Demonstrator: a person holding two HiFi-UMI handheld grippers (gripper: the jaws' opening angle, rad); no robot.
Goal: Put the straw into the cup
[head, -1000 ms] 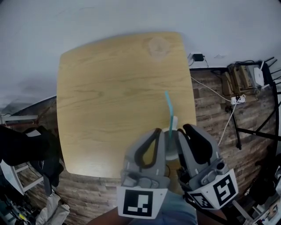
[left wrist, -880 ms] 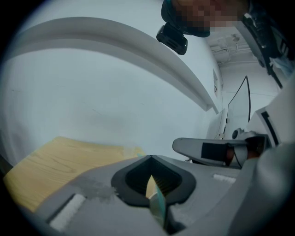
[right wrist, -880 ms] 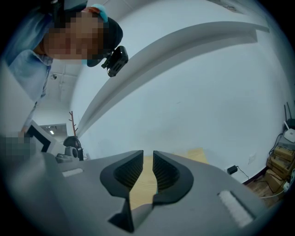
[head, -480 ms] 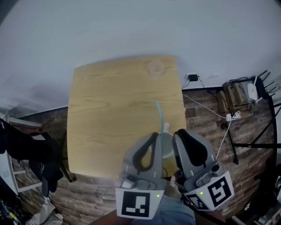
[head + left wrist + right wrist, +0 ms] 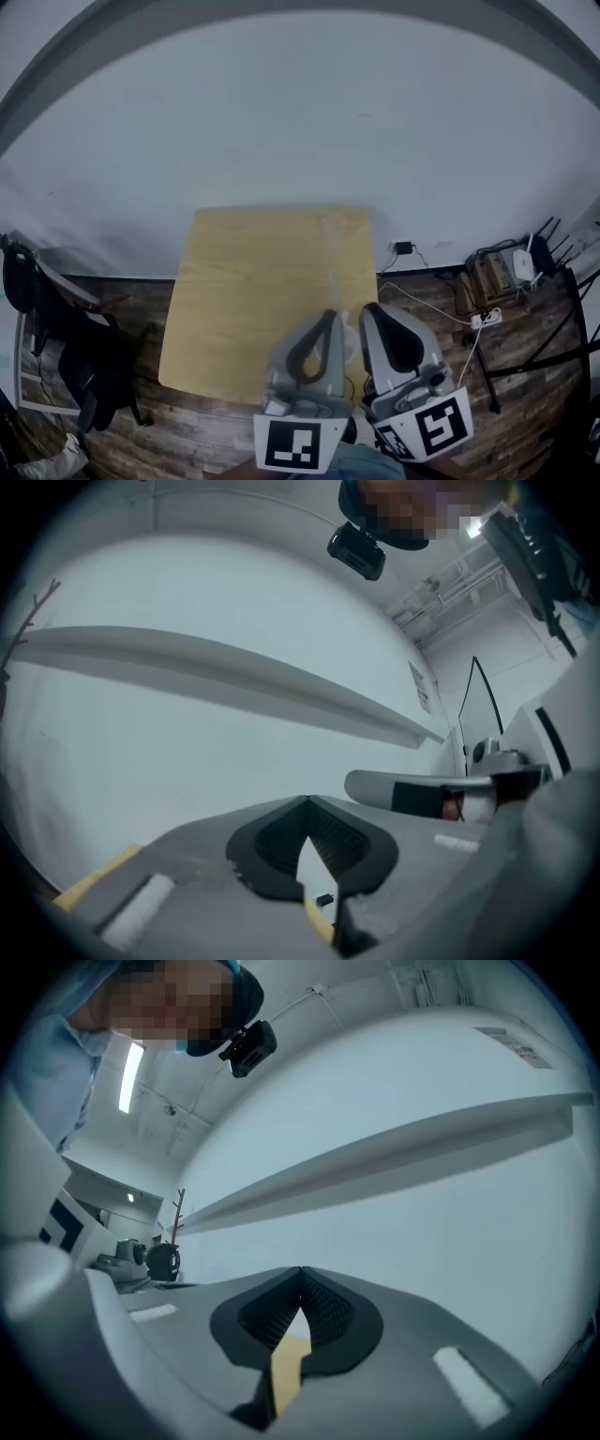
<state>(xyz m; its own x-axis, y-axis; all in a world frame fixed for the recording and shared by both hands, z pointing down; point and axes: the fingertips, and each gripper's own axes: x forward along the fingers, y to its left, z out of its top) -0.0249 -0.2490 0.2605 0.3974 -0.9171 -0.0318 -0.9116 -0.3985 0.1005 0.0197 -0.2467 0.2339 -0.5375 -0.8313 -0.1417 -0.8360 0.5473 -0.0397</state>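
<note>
The white cup (image 5: pixel 349 345) stands near the front edge of the wooden table (image 5: pixel 253 272), partly hidden between my two grippers. A pale straw (image 5: pixel 334 289) rises out of it, leaning slightly left. My left gripper (image 5: pixel 329 315) is just left of the cup and my right gripper (image 5: pixel 368 308) just right of it. Both are shut with nothing between their fingers. In the left gripper view the left gripper (image 5: pixel 307 800) points up at a wall, its tips meeting. The right gripper (image 5: pixel 301 1270) looks the same in its own view. Neither gripper view shows cup or straw.
Wood-plank floor surrounds the table. Cables and a socket strip (image 5: pixel 487 319) lie to the right with a box of equipment (image 5: pixel 487 272). Dark chairs (image 5: pixel 56 347) stand at the left. A pale wall fills the upper half of the head view.
The head view has pulled back and tilted up, so the table looks smaller and farther. Both grippers stay shut beside the cup, with the straw still standing in it.
</note>
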